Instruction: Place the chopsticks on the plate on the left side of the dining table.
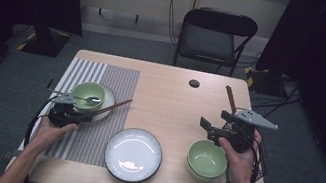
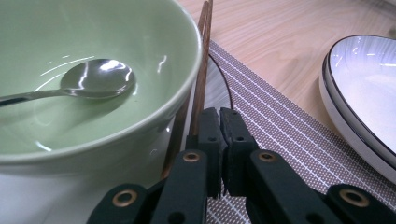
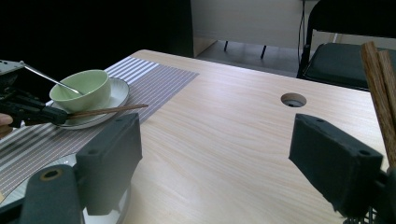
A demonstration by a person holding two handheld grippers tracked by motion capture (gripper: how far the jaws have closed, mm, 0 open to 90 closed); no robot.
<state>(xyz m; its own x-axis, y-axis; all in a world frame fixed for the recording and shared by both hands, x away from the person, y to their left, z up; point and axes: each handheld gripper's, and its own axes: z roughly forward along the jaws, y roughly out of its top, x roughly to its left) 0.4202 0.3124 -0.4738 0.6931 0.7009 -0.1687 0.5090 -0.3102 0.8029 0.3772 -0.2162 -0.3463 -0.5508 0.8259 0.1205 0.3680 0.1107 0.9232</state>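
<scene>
We record the left gripper [image 1: 76, 116], jaws pinched together on the near end of the brown chopsticks [image 1: 112, 107] beside the far-left green bowl [image 1: 88, 94]; right gripper [image 1: 212, 127] gapes wide.

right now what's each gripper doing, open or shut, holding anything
Left gripper: shut on the chopsticks beside the green bowl.
Right gripper: open, nothing between the jaws.
</scene>
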